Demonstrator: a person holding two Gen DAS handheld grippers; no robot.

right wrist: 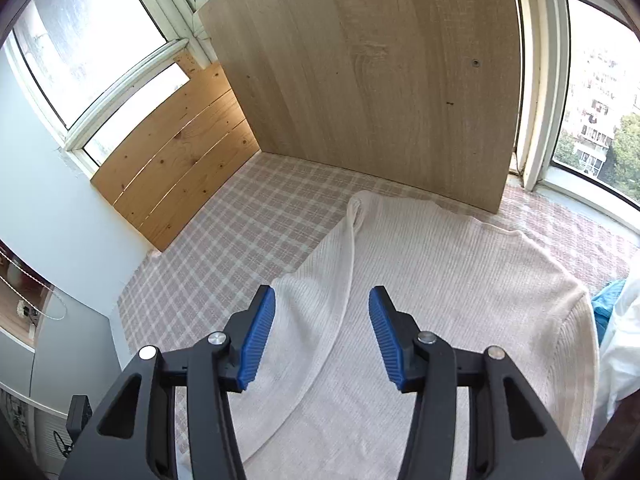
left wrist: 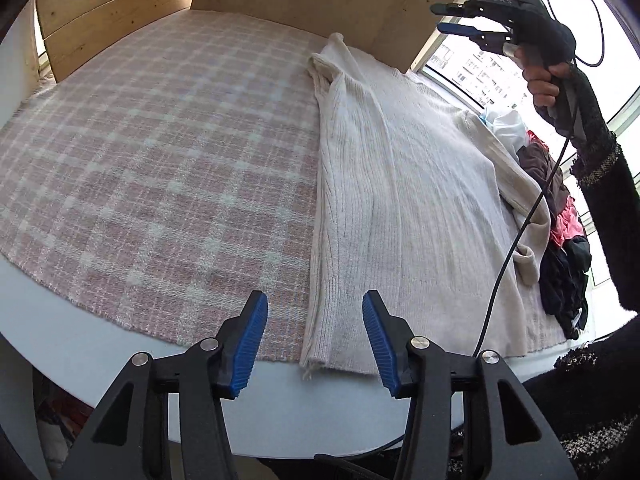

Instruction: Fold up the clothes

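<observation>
While the cream sweater [left wrist: 404, 200] lies flat on the plaid cloth [left wrist: 160, 160], one sleeve folded over its body, both grippers [left wrist: 316, 344] [right wrist: 322, 336] hover empty, jaws apart; any next fold wants matched, even edges.

We find the plaid cloth [left wrist: 152, 168] left of the sweater [left wrist: 400, 200] open for passage. A board [right wrist: 360, 80] walls the far edge; a clothes heap [left wrist: 560, 240] blocks the counter's right end.
</observation>
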